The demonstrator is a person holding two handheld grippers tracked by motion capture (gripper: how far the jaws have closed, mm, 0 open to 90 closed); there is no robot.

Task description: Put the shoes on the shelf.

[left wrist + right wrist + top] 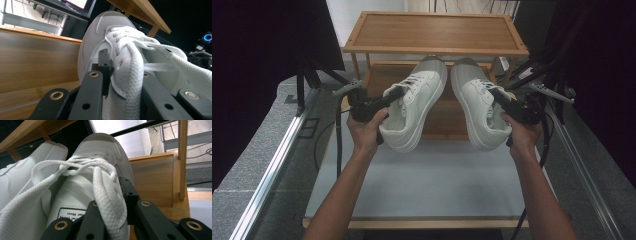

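Two white sneakers hang in the air in front of a bamboo shoe rack (436, 49). My left gripper (392, 95) is shut on the left sneaker (416, 107); its jaws clamp the padded tongue and collar (127, 75) beside the laces. My right gripper (499, 97) is shut on the right sneaker (477, 102), pinching its tongue (110, 202) the same way. Both toes point toward the rack's lower shelf (439, 117). In the right gripper view the left sneaker (27, 167) lies close beside the right one (100, 152).
The rack's top shelf (434, 31) is bare wood and overhangs the lower shelf. A pale table surface (422, 185) lies below the shoes. Black stands and cables (557, 75) flank the rack, with metal rails (272, 170) along both sides.
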